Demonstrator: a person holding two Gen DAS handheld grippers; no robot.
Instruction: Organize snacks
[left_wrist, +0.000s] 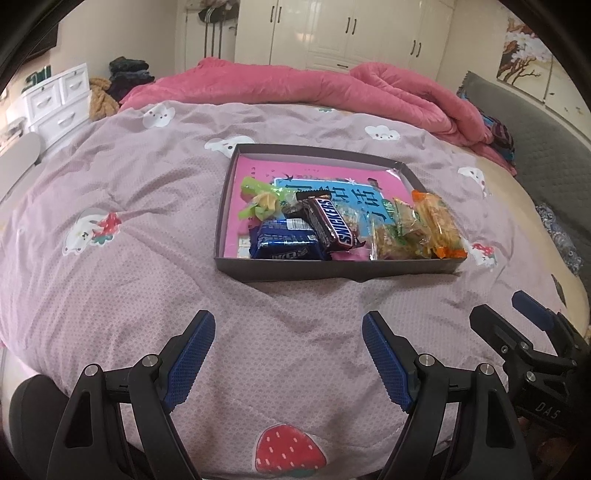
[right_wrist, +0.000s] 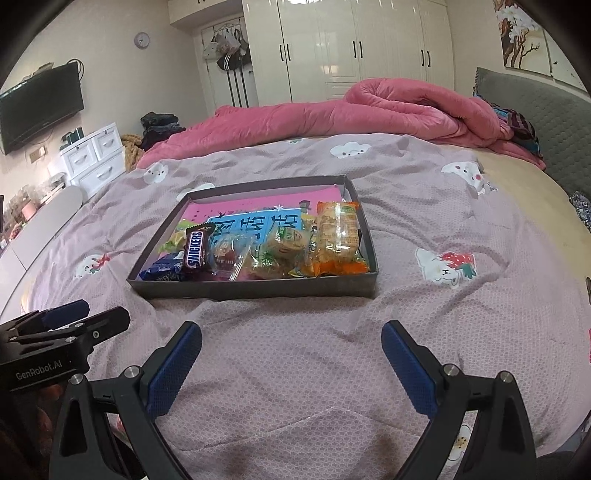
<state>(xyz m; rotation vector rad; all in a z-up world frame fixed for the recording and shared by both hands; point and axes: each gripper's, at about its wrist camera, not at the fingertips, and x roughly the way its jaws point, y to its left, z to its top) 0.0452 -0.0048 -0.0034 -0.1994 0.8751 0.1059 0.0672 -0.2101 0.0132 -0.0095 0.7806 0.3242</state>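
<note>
Several snacks (left_wrist: 343, 229) in shallow dark tray (left_wrist: 332, 271), all bunched along near wall. Blue pack (left_wrist: 282, 243) at left, Snickers bar (left_wrist: 332, 225) leaning over it, green-and-yellow candies (left_wrist: 260, 201) behind, clear cracker bags (left_wrist: 400, 234) centre-right, orange-ended pack (left_wrist: 441, 225) against right wall. Pink-and-blue printed sheet (left_wrist: 325, 184) lining tray floor, far half bare. Tray resting on lilac bedspread (left_wrist: 147, 258) of bed, pink quilt (left_wrist: 295, 88) heaped behind. No loose snack visible on bed. Left gripper (left_wrist: 288, 354) and right gripper (right_wrist: 291, 365) short of tray, fingers (left_wrist: 192, 354) spread wide, gripping nothing. Fits either snacks already gathered, or pile awaiting sorting inside tray; not settled. If sorting: take top pieces before buried ones, pinch wrappers lightly across width, steady tray wall with other gripper on soft bedding.
</note>
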